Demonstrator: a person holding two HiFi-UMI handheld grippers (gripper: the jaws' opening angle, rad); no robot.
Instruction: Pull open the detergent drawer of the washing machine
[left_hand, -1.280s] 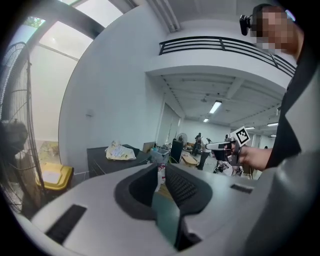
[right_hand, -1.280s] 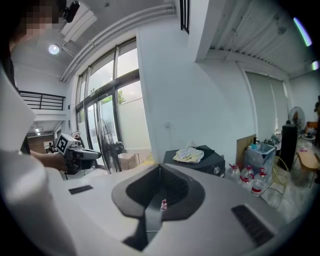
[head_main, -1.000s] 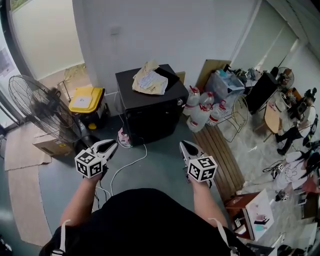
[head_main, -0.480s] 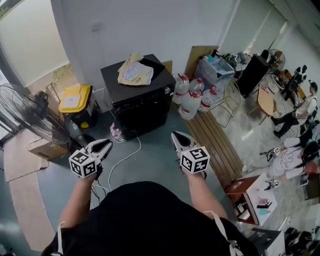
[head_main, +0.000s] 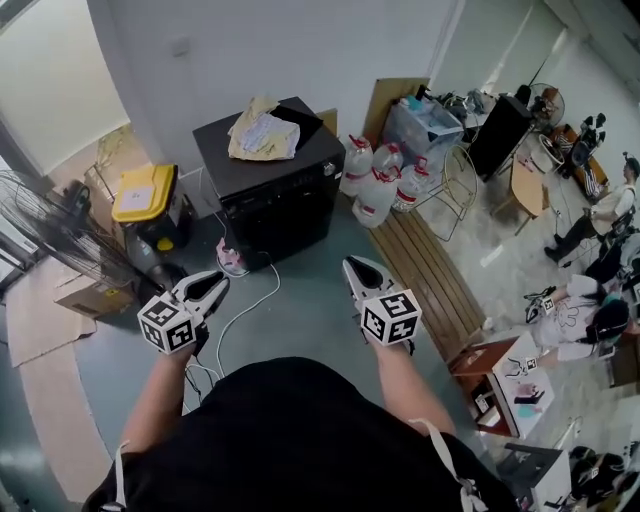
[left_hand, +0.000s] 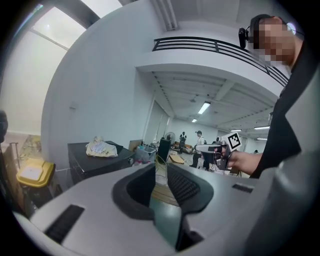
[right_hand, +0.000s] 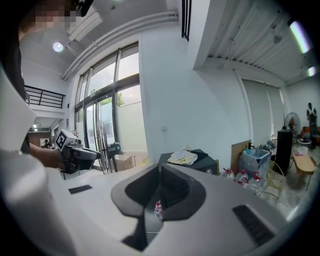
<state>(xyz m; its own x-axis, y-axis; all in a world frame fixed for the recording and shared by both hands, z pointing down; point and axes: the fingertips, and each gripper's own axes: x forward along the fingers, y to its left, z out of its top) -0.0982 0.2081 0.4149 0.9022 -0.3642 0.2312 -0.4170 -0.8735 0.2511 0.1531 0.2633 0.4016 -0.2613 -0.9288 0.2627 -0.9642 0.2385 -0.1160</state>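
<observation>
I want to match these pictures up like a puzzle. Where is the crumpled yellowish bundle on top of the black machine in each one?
Head view: the crumpled bundle is in the upper middle, lying on the black washing machine.
Left gripper view: the bundle is left of the middle, about halfway down.
Right gripper view: the bundle is just right of the middle, small and far off.
Shared landmark: the black washing machine under it.

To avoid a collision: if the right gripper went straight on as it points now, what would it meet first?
Probably the black washing machine, straight ahead with nothing between. Depth is unclear: tilted slightly down, it might reach the floor near the pink thing first.
</observation>
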